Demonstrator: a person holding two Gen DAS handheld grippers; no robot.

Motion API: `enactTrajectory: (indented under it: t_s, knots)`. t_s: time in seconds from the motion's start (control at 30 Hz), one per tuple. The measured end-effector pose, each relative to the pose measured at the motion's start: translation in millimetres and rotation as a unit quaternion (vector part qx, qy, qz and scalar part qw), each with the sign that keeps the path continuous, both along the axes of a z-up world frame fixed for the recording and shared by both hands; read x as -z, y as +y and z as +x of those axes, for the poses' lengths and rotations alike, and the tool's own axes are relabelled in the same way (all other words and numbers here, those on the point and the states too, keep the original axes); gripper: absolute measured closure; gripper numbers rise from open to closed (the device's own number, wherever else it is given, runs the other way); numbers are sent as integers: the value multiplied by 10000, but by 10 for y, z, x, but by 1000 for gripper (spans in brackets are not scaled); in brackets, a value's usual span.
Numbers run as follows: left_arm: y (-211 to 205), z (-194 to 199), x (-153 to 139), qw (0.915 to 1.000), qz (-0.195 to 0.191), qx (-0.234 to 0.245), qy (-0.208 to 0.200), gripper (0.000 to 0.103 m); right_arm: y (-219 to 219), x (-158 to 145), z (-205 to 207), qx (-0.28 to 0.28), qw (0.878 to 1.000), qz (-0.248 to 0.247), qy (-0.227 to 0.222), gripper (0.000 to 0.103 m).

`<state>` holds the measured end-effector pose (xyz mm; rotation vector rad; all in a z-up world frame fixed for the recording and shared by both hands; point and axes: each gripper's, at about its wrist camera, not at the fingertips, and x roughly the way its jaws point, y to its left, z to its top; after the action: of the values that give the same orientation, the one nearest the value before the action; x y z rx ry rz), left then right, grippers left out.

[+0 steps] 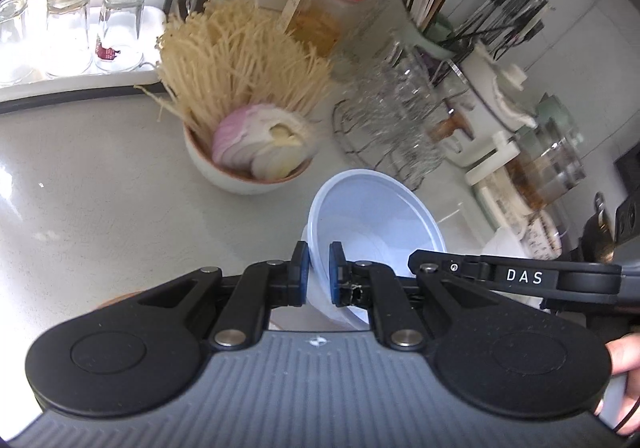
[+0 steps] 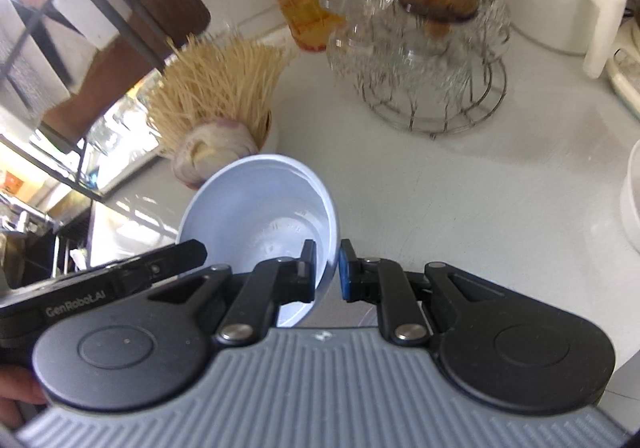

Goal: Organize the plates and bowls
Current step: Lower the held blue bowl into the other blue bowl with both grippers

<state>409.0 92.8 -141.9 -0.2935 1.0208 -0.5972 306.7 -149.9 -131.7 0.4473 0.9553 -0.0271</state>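
Left tool (image 1: 319, 273) and right tool (image 2: 327, 271) both clamped on opposite rims of pale blue bowl (image 1: 376, 224), tilted above tabletop (image 1: 100, 188).

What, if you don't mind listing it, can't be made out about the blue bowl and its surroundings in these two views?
- Blue bowl: its underside is hidden by the left gripper in the left wrist view, by the right gripper in the right.
- Glassware on the wire rack: blurred, pieces uncountable.
- White container: cut off by the right edge.
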Motion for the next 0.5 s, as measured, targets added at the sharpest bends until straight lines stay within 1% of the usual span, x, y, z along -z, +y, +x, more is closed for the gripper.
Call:
enactTrajectory:
  t_s: [0.17,0.33,0.5]
  knots:
    - [-26,-103,-159,9997,-180,-153,-75,91,-54,-153,-98,14,9997,60,-216,89]
    - [-130,-235,-315,9992,-138,-225,-286,91,-137,-269,-234,-73,9993,93,-367,89]
    - [-251,-409,-444,9987,-71,-287,-406,91,-233,-343,-376,-178,9987,109,-462,89]
